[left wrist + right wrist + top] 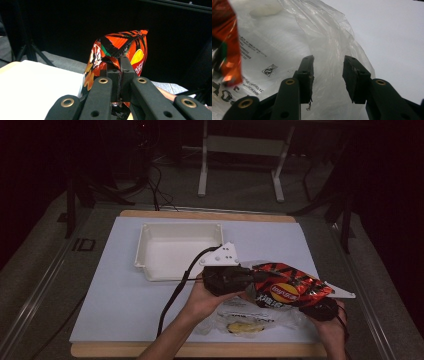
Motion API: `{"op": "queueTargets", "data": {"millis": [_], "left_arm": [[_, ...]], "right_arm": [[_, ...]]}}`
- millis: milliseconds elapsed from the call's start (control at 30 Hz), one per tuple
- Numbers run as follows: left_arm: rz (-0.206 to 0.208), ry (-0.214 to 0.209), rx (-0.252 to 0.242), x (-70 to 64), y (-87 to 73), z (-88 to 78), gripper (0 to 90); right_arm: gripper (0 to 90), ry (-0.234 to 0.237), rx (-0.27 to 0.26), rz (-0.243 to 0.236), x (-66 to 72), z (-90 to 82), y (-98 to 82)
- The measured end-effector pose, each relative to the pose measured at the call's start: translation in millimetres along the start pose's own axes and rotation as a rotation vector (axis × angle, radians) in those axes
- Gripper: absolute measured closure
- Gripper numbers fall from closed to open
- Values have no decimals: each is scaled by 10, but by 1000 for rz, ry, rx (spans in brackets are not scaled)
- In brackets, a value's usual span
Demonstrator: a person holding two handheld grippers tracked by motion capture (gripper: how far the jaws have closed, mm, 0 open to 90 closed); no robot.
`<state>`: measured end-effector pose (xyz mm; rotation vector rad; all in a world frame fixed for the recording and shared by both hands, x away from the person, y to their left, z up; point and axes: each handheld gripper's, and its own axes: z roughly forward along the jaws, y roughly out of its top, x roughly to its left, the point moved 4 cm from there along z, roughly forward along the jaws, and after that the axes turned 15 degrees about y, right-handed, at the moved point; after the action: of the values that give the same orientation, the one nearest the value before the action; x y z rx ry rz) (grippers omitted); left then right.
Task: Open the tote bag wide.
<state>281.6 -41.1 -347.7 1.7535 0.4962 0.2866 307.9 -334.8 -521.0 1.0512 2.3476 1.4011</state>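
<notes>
A red, orange and black chip bag [290, 287] hangs over the front right of the white mat. My left gripper [249, 280] is shut on its crimped end. The left gripper view shows the two jaws [121, 62] pressed together on the bag's [117, 45] seam, with the bag standing up beyond them. Under it lies a clear plastic bag [245, 320] with black print and something yellow inside. My right gripper [314, 309] sits low at the chip bag's right end. In the right gripper view its jaws [328, 67] stand apart just over the crumpled clear plastic [287, 37], pressing on nothing.
An empty white tray [145, 247] stands on the mat [120, 290] behind and left of my left hand. The left gripper's black cable [172, 297] runs across the mat toward the front edge. Beyond the table's far edge stand a frame's legs [202, 175] on dark floor.
</notes>
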Motion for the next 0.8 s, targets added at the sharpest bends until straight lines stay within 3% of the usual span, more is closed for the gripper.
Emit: {"op": "queueTargets", "data": {"millis": [333, 800], "left_arm": [[-20, 43, -27, 217, 13, -71, 895], [-23, 91, -56, 411, 110, -199, 895]], "right_arm": [[606, 2, 3, -1, 1, 6, -3], [612, 3, -2, -2, -2, -16, -5]]}}
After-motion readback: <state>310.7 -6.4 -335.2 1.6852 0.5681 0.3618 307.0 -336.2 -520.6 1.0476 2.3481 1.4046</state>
